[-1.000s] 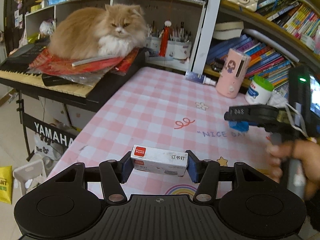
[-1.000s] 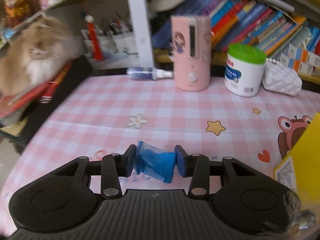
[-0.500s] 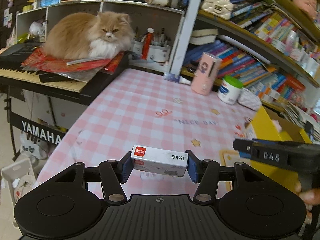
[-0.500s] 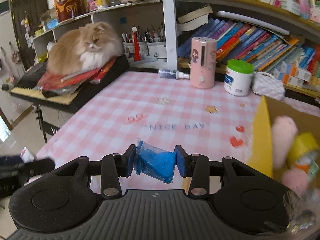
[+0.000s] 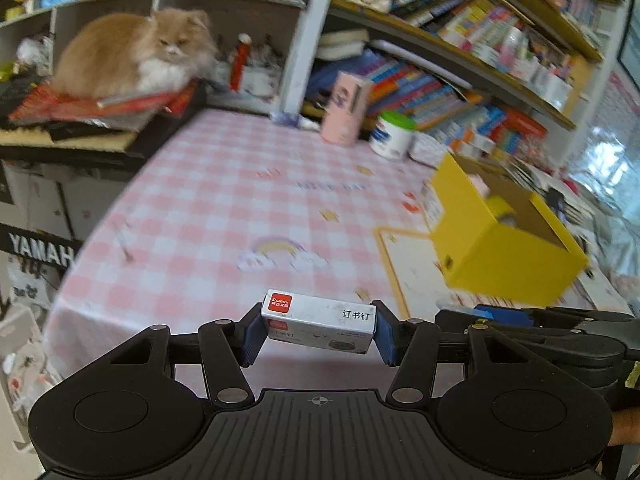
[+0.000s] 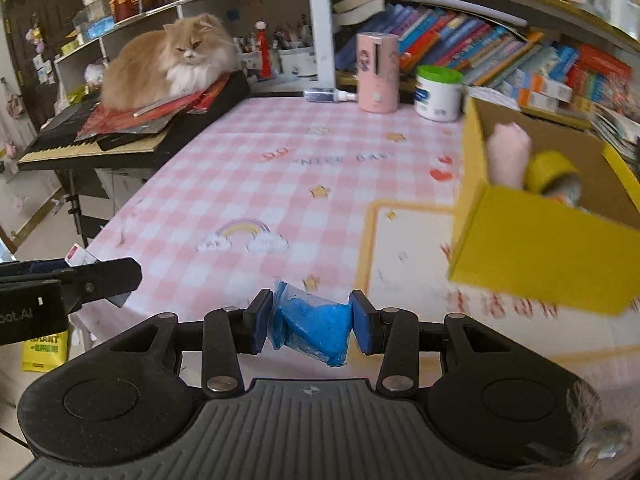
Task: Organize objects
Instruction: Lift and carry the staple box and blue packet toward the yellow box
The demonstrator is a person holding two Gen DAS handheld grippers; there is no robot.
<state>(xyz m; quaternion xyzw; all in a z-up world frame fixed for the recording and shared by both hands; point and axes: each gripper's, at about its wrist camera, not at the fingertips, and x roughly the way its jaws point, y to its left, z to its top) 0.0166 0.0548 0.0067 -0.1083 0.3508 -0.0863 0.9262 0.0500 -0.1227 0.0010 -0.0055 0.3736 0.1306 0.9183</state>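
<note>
My left gripper is shut on a white staple box with a red label, held above the near edge of the pink checked table. My right gripper is shut on a blue packet in clear wrap, also above the near edge. A yellow cardboard box stands open on the table's right side; it also shows in the right wrist view, with a pink plush item and a yellow tape roll inside. The left gripper shows at the left of the right wrist view.
An orange cat lies on red papers on a keyboard left of the table. A pink canister, a white tub with a green lid and a small spray bottle stand at the table's far edge under bookshelves.
Both grippers have pulled back toward the near edge with their loads still held. The yellow box has come fully into view at the right.
</note>
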